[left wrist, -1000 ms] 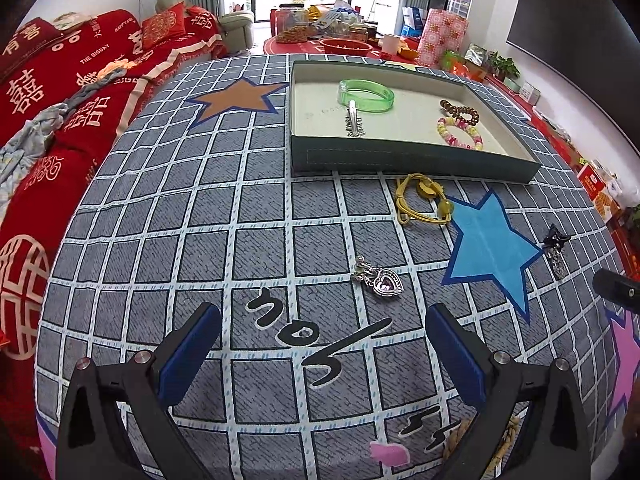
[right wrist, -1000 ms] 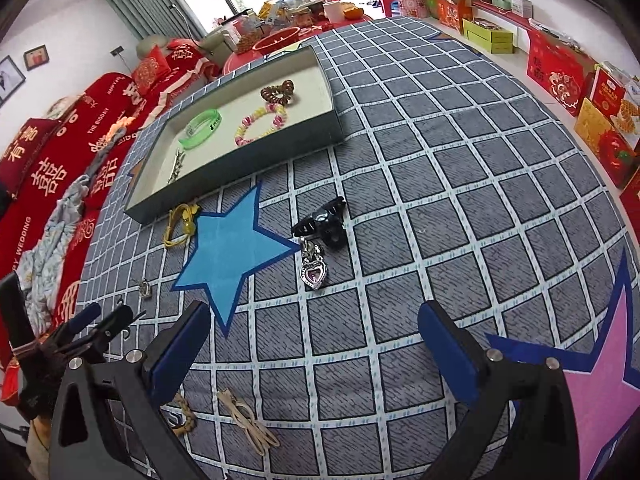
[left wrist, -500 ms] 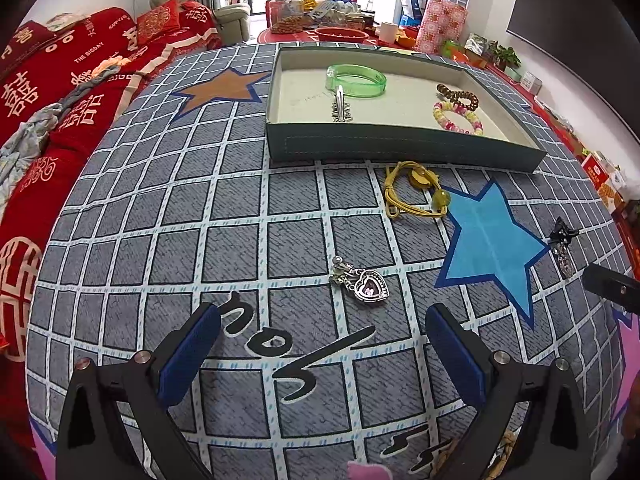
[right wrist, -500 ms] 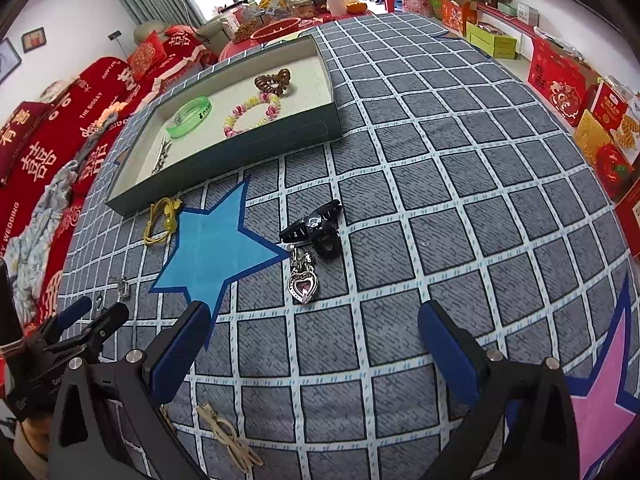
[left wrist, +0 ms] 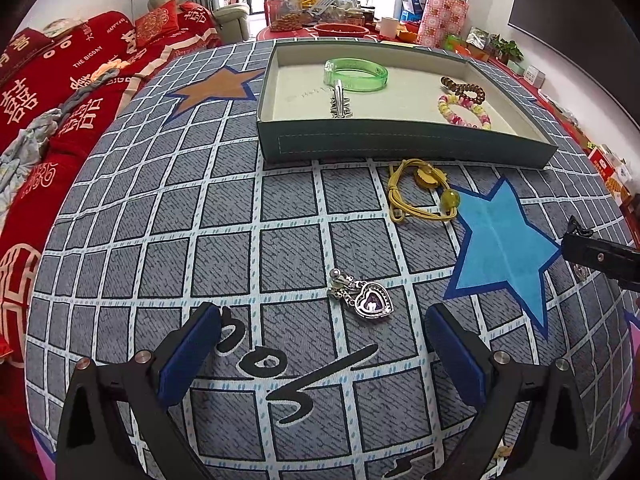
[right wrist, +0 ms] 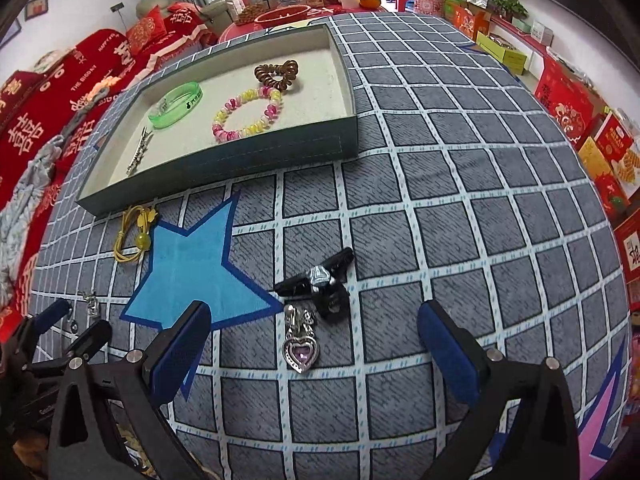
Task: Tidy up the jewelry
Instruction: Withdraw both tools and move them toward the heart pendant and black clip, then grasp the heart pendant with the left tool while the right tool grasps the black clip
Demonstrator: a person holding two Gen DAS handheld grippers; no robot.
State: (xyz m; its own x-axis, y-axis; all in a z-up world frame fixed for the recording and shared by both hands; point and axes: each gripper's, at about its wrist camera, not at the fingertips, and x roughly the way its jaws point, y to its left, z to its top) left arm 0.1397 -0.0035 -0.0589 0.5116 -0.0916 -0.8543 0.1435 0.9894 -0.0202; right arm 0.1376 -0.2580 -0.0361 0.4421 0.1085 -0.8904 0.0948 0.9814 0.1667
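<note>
Both hand-held grippers are held with jaws apart and empty: the left hand-held gripper (left wrist: 322,354) before one heart pendant (left wrist: 370,304), the right hand-held gripper (right wrist: 314,350) before another heart pendant (right wrist: 301,354) on the patterned cloth. Each pendant should be straddled squarely and gripped by its body before transfer to the tray (left wrist: 400,146).

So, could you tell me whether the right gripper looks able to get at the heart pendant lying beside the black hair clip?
Probably yes: the right gripper is open, with the heart pendant between its fingers and uncovered, though the black hair clip lies close.

In the left wrist view, the right hand-held gripper (left wrist: 600,258) is cut off by the edge, hiding a small silver pendant (left wrist: 581,271) behind it.
</note>
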